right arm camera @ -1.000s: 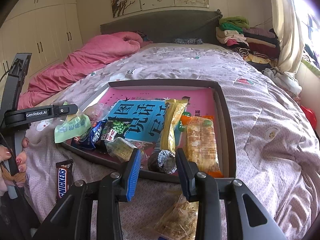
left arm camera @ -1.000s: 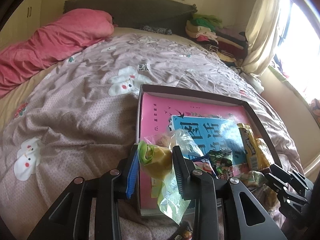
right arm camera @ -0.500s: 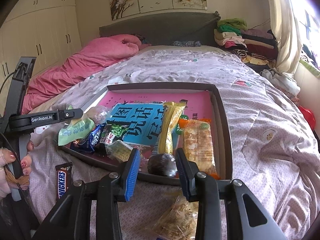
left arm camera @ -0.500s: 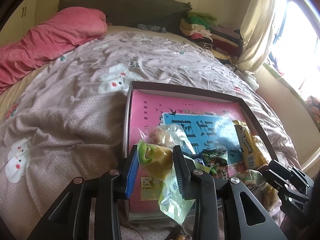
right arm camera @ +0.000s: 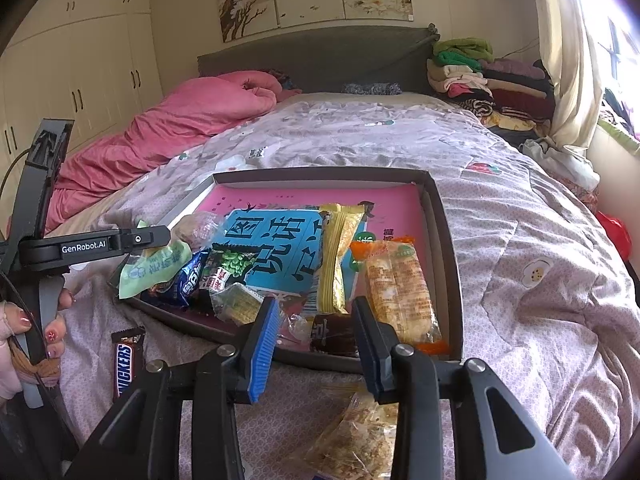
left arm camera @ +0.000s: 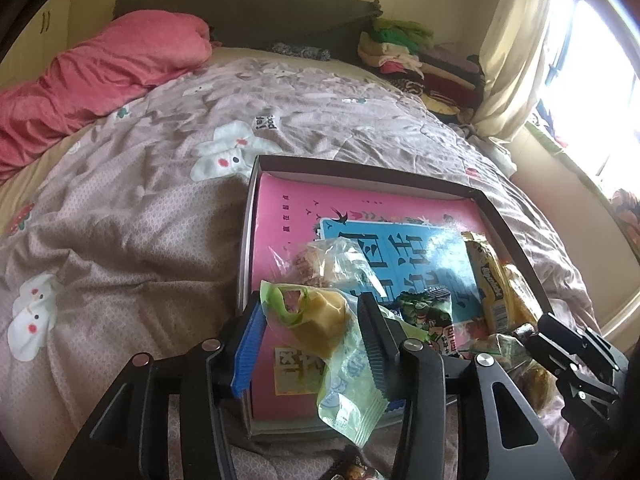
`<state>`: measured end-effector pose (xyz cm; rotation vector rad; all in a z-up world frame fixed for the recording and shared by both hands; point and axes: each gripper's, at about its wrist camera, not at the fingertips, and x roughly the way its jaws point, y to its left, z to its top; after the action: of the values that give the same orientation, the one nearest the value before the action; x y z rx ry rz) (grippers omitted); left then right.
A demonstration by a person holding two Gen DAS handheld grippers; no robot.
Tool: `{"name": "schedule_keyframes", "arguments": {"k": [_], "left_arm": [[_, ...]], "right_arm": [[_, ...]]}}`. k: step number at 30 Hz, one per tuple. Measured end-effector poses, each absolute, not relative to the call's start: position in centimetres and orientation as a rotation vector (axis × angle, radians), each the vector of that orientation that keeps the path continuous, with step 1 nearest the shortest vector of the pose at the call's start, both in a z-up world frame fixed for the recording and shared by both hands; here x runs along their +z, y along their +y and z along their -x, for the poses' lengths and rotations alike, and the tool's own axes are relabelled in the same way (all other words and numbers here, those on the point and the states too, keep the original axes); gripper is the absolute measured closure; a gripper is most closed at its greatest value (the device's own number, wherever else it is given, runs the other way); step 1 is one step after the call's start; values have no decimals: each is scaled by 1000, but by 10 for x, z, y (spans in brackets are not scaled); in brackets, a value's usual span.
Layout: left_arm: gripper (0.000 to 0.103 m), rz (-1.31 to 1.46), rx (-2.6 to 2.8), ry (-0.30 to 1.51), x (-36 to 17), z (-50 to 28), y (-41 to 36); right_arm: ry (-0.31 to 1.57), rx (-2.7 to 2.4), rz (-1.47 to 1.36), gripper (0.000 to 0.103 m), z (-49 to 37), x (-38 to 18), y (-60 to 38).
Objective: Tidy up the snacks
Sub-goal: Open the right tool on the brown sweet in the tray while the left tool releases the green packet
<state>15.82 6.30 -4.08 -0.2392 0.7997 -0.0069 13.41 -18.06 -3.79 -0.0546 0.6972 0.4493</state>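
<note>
Over the near-left corner of the snack box (left arm camera: 500, 216), the left gripper (left arm camera: 310, 332) holds a green-wrapped pastry packet (left arm camera: 320, 320) clenched between its jaws, packet tail hanging down past the box's front wall. Step in hand looks like placing: carry it in, set it among the snacks already inside. Next move needs a bare patch of the box floor beside the clear bun bag (left arm camera: 332, 264), then let go low. Right gripper (right arm camera: 314, 340) hangs at the box's near edge, jaws spread and holding nothing, a dark wrapped snack (right arm camera: 332, 334) just beyond the gap. Outside the box on the bedspread (right arm camera: 520, 240): a Snickers bar (right arm camera: 127, 364) off its left front, a crumbly clear packet (right arm camera: 352, 440) in front.
</note>
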Motion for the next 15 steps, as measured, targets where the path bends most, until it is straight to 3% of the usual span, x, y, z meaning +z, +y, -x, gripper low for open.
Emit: {"name": "schedule_keyframes", "arguments": {"k": [6, 15], "left_arm": [[45, 221, 10, 793, -39, -157, 62], [41, 186, 8, 781, -31, -153, 58]], "right_arm": [[692, 445, 52, 60, -133, -37, -181], [677, 439, 53, 58, -132, -34, -182]]}}
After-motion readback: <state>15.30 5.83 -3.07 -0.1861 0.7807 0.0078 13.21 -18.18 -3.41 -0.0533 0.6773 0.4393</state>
